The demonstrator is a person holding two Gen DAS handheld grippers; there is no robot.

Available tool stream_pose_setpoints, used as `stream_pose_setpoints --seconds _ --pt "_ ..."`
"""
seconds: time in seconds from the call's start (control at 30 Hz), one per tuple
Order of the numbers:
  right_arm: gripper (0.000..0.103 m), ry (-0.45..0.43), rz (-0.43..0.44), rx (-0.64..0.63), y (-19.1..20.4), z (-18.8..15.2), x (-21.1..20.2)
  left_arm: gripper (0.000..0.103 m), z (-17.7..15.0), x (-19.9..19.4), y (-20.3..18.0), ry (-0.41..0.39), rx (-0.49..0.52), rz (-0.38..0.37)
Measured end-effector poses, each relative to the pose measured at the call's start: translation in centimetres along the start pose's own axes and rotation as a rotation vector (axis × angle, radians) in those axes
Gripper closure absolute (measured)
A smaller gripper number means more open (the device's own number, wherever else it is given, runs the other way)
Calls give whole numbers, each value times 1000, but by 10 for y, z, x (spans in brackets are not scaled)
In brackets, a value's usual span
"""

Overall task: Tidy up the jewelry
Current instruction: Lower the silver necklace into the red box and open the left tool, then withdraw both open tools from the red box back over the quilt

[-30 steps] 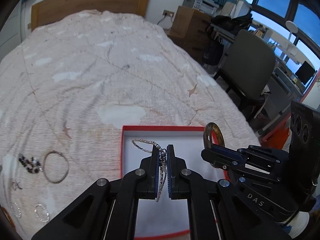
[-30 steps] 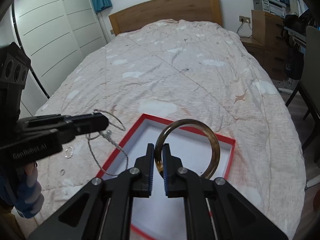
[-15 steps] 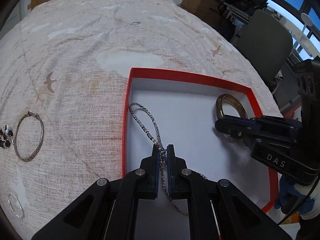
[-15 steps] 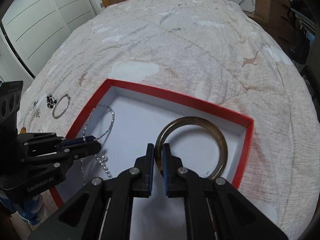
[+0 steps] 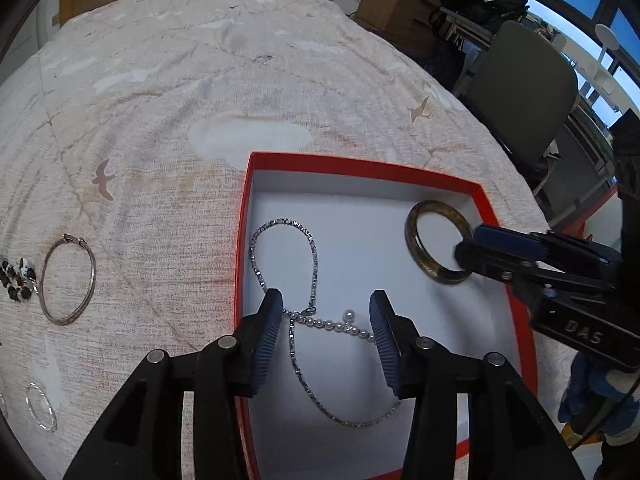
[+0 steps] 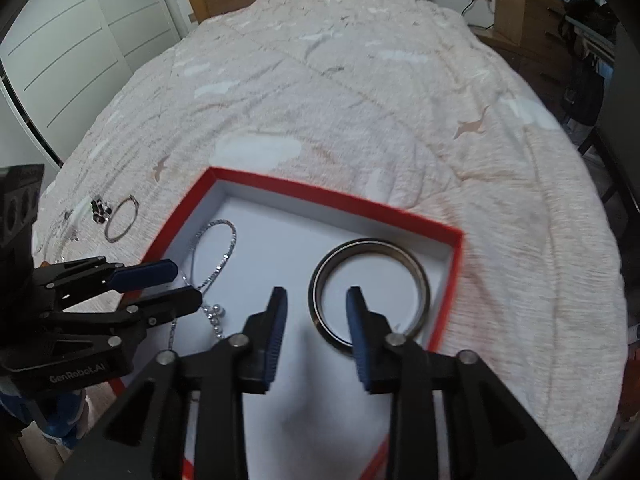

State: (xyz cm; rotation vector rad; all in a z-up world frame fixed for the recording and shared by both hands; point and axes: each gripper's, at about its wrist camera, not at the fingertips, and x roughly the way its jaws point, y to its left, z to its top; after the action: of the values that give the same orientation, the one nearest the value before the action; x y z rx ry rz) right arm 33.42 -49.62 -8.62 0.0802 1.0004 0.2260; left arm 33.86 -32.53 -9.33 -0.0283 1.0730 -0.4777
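Observation:
A red-rimmed box (image 5: 352, 164) with a white floor lies on the bed; it also shows in the right wrist view (image 6: 332, 196). A silver chain necklace with pearls (image 5: 310, 272) lies loose on its floor at the left (image 6: 218, 268). A brown bangle (image 5: 438, 246) lies flat at the box's right (image 6: 370, 286). My left gripper (image 5: 326, 322) is open over the necklace's pearls, holding nothing. My right gripper (image 6: 316, 316) is open, its fingers astride the bangle's near rim.
On the pink bedspread left of the box lie a thin silver bangle (image 5: 70, 280), dark beaded pieces (image 5: 18, 280) and a small silver hoop (image 5: 40, 406). An office chair (image 5: 520, 92) and a desk stand to the right of the bed.
Both grippers came down into the box and opened. The necklace dropped from the left gripper onto the box floor, and the right gripper let the bangle go so it lies flat.

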Motion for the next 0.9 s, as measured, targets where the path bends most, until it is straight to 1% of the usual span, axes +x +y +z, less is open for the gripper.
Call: stream_pose_setpoints --seconds 0.13,0.27,0.37,0.47,0.57,0.63,0.67,0.77,0.9 --pt "71 -53 -26 41 -6 -5 -37 56 1 -18 -4 -21 3 -19" --pt "71 -97 -59 71 -6 -14 -77 56 -2 -51 -11 -77 16 -24" --pt "71 -142 -67 89 4 -24 -107 56 -8 -84 -15 -139 43 -8" --pt "71 -217 -75 111 20 -36 -142 56 -15 -117 -13 -167 52 1" --pt "71 -299 -112 125 40 -47 -176 53 -27 -148 -5 -178 66 24" --pt "71 -340 -139 126 55 -54 -194 47 -38 -169 5 -200 60 46" --pt "71 -362 -155 127 64 -58 -204 46 -44 -180 11 -211 52 62" --pt "71 -396 -184 137 85 -68 -222 44 -60 -206 28 -240 36 94" --pt "70 -423 -183 153 110 -82 -239 37 -85 -242 55 -288 15 152"
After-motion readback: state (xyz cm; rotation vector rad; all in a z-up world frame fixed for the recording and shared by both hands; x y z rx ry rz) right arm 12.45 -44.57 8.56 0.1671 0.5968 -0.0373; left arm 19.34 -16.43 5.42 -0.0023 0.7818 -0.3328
